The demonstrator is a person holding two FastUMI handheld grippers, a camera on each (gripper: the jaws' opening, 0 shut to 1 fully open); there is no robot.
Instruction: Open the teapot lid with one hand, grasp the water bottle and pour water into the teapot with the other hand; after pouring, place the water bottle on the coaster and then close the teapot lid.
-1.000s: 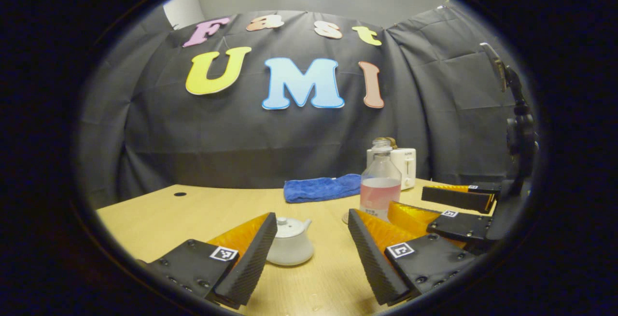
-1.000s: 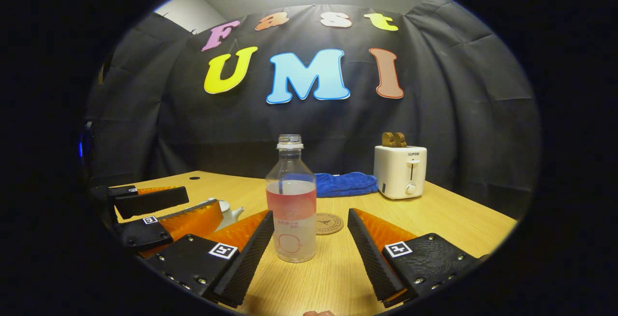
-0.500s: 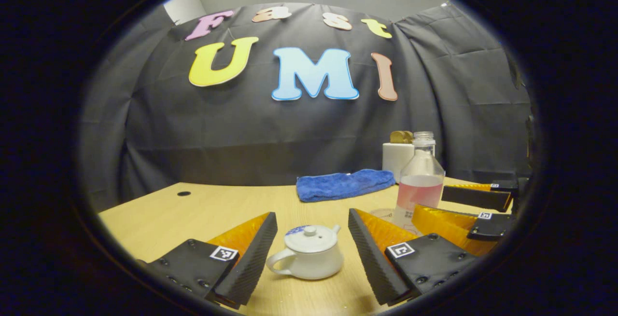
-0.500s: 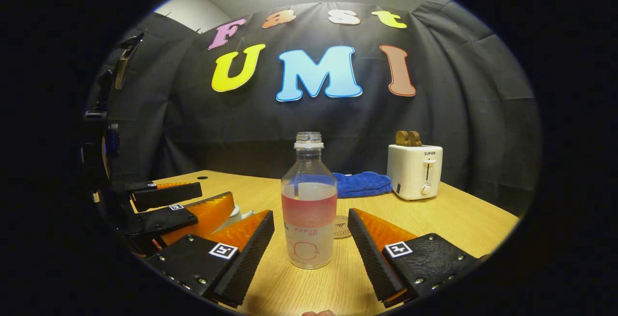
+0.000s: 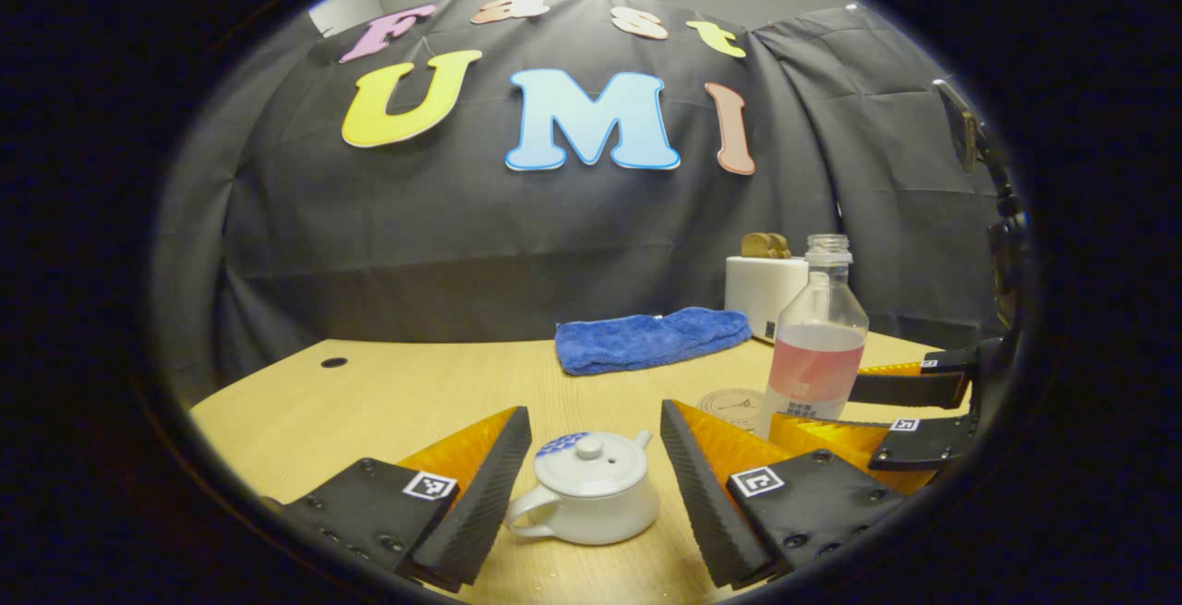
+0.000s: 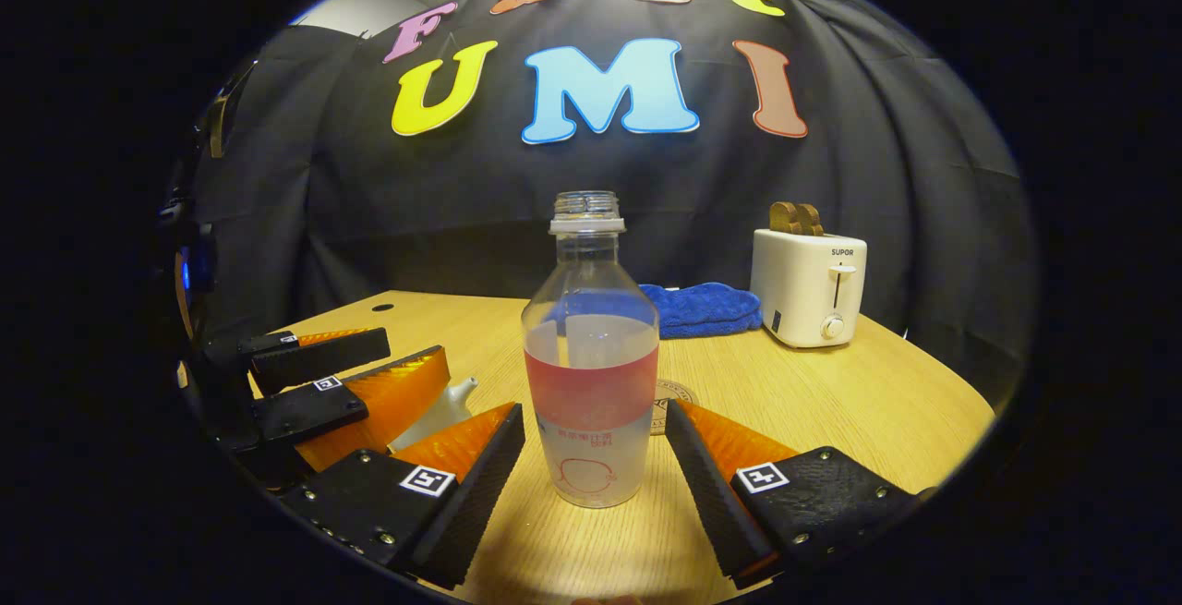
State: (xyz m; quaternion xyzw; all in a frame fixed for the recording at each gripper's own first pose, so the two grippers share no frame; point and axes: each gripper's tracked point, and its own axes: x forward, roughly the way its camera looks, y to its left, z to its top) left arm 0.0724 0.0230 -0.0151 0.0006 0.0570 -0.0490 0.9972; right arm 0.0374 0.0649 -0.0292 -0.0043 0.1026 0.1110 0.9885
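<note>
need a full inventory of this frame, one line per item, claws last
teapot: 1, white, lid on, on the table between the left claw's fingers
water bottle: 1, clear with pink band, uncapped, upright between the right claw's fingers
coaster: 1, round, tan, just behind the bottle
towel: 1, blue, back of table
toaster: 1, white, brown slices in slots, back right
table: 1, light wood
left claw: 1, open, either side of teapot
right claw: 1, open, either side of bottle
</note>
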